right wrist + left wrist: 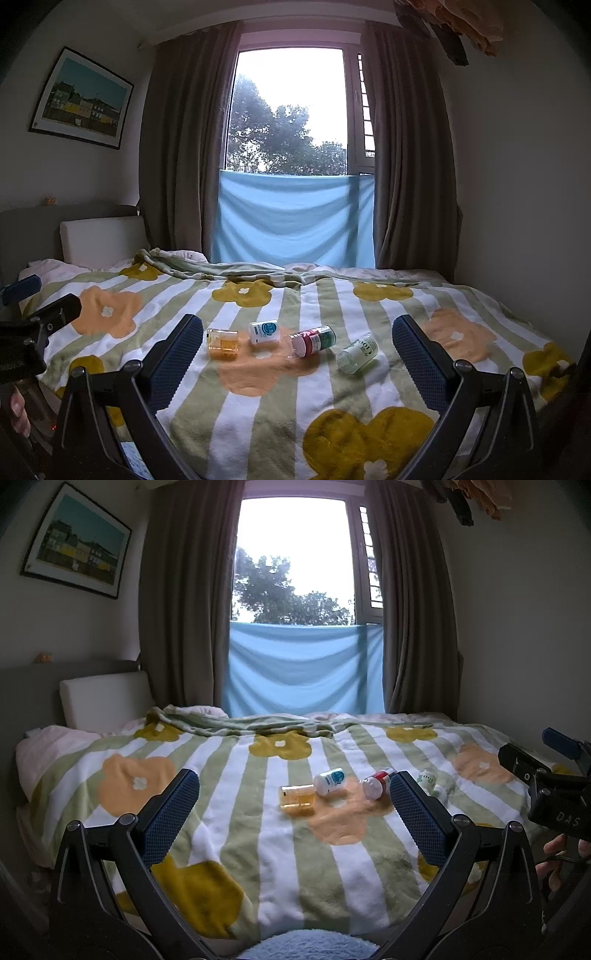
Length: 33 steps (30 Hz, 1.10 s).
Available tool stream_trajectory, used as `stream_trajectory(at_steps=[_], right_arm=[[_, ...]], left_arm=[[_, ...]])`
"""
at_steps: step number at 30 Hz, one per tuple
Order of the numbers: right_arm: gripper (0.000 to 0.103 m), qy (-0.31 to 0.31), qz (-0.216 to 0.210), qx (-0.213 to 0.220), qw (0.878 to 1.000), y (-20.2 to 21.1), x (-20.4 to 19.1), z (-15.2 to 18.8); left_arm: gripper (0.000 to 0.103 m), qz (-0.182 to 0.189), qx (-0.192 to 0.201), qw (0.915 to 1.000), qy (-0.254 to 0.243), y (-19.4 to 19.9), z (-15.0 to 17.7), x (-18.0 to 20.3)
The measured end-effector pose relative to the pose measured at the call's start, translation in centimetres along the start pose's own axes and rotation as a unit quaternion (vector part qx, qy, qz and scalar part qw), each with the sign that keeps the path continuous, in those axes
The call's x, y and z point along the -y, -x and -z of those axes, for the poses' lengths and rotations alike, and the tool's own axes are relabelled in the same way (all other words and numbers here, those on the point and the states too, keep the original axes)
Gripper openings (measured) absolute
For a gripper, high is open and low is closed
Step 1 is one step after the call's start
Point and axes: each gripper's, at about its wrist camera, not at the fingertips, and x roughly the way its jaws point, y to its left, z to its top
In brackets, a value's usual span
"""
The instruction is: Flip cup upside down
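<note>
An amber see-through cup (pixel 297 799) lies on its side on the flowered blanket (pixel 236 849); it also shows in the right wrist view (pixel 222 343). My left gripper (pixel 295 805) is open and empty, held above the near part of the bed, short of the cup. My right gripper (pixel 297 354) is open and empty, also short of the objects. Each gripper's body shows at the edge of the other's view: the right one (pixel 554 794) and the left one (pixel 33 332).
A white bottle (pixel 263 332), a red-capped bottle (pixel 313 340) and a clear green-labelled bottle (pixel 357 352) lie to the right of the cup. A white pillow (pixel 101 240) stands at the headboard. The window with curtains and a blue cloth (pixel 295 218) is behind the bed.
</note>
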Motion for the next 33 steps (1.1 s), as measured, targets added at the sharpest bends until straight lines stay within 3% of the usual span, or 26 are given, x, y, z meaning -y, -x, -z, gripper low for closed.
stream_trajectory(at_steps=[33], right_arm=[[0.102,0.005,-0.002,-0.002,1.0,0.0,-1.3,-0.1]], left_arm=[[0.103,0.001,-0.001,1.0,0.003,-0.1,-0.2,0.2]])
